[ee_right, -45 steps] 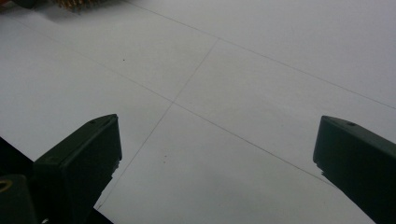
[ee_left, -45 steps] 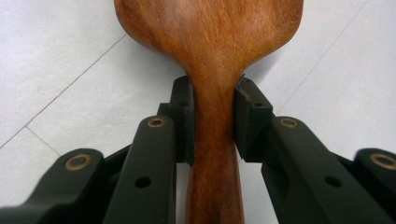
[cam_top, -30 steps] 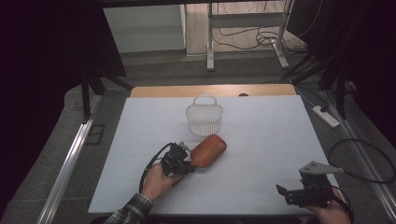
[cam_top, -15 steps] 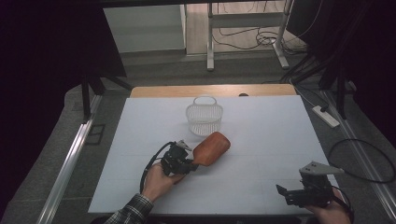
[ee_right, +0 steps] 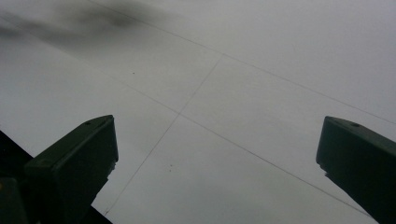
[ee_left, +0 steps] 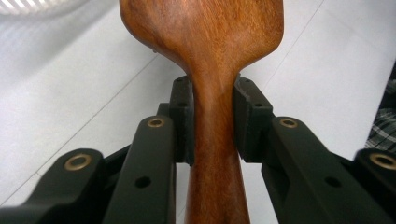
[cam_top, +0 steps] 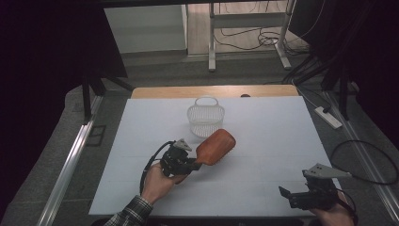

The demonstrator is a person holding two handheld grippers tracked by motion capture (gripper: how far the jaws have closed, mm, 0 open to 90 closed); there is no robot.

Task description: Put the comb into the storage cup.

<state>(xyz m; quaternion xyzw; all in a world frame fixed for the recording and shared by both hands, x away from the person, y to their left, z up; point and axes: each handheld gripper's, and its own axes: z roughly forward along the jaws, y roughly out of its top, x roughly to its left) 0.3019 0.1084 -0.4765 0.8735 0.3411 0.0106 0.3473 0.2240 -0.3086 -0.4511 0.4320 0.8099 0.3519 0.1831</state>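
1. Left claw (cam_top: pixel 194 165) sits near the middle of the white worktop (cam_top: pixel 263 141), and it is clamped on the narrow neck of a wooden paddle (cam_top: pixel 215 146).
2. From the left gripper view, both black jaws press the neck of the wooden paddle (ee_left: pixel 212 84) from either side, and the reddish-brown grain runs straight up between them.
3. The paddle's broad head points away from the person, up and to the right in the high view, and whether it touches the worktop or hangs above it I cannot tell.
4. Just beyond the head stands a white wire basket (cam_top: pixel 205 117), upright, handle arched over the top; the paddle's tip is close to its base, and contact is hard to judge.
5. The person's left hand (cam_top: pixel 157 181) wraps the gripper body, a plaid sleeve (cam_top: pixel 129 214) showing at the bottom edge.
6. Over to the right claw (cam_top: pixel 286 194), low at the near right corner of the worktop, well apart from paddle and basket.
7. In the right gripper view its jaws stand wide apart, nothing between them, bare white worktop (ee_right: pixel 224 93) ahead.
8. A black cable (cam_top: pixel 153 162) loops from the left gripper.
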